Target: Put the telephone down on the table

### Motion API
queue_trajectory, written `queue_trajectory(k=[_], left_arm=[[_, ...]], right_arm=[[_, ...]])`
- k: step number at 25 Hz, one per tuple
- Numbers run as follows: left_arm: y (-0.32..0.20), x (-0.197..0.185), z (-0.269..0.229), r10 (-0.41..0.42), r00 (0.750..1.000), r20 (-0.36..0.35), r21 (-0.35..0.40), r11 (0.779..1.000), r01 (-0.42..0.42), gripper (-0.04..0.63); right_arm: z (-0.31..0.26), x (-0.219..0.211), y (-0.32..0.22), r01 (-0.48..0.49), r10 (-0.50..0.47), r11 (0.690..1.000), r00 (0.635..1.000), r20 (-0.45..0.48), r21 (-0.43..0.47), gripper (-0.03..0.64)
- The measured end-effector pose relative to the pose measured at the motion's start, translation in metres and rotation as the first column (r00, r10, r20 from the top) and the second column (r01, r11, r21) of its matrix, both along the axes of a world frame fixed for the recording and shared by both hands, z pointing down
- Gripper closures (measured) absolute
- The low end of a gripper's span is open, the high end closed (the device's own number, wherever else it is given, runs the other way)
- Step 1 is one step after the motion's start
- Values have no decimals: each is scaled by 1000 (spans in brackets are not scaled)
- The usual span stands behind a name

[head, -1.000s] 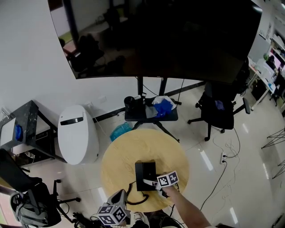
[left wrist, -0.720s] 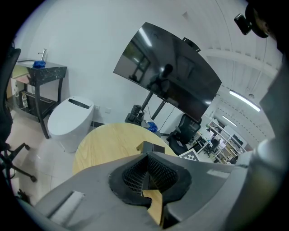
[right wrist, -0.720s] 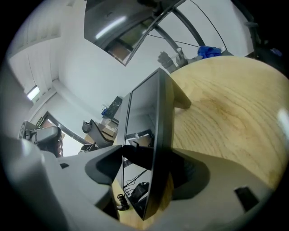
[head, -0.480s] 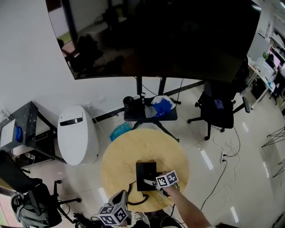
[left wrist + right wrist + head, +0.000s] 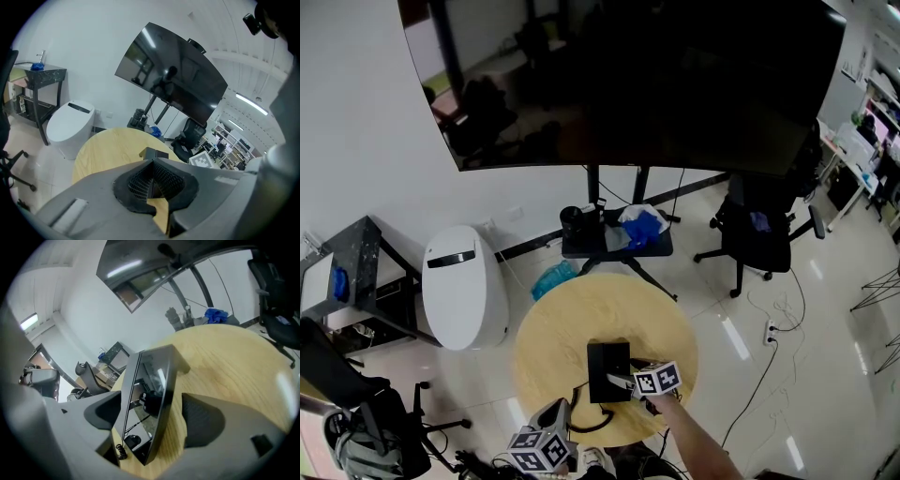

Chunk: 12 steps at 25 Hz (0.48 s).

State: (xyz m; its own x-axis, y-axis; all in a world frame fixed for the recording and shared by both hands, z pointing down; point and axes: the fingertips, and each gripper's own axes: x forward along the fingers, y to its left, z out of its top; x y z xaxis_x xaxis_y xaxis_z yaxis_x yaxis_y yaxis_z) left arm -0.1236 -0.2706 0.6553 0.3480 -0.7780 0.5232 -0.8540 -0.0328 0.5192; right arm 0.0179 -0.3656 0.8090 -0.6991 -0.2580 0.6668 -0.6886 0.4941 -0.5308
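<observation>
The left claw [image 5: 151,182] is pressed together on nothing, by the bench's [image 5: 572,314] near edge. The right claw [image 5: 153,414] stands apart around the phone [image 5: 149,380], which rests on the bench between its pads, with a gap showing at the right pad. Beyond, a low shelf [image 5: 661,247] carries a black pot [image 5: 572,217] and a blue bundle [image 5: 642,225].

telephone [image 5: 607,364] near end hidden, behind right gripper [image 5: 623,382] (head view)

Glossy black plastic telephone [image 5: 150,394], smooth pale wood table [image 5: 225,362], glossy pale floor [image 5: 834,375]
</observation>
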Motion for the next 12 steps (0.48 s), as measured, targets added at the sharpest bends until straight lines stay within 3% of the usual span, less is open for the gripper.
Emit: queue_trajectory(k=[5,8,12], left_arm=[[-1,-7,-7,-2,1000,2,22,1000,2,609],[0,-9,-12,4,1000,4,41,999,-4,609],[3,-10,-21,20,1000,7,65,998,-20,609]], right_arm=[[-43,33,-13,-130,126,986,991,44,100,216],[-76,55,-15,-233,223,952,972,70,200,492],[-120,71,-11,-348,308,900,934,179,264,610]])
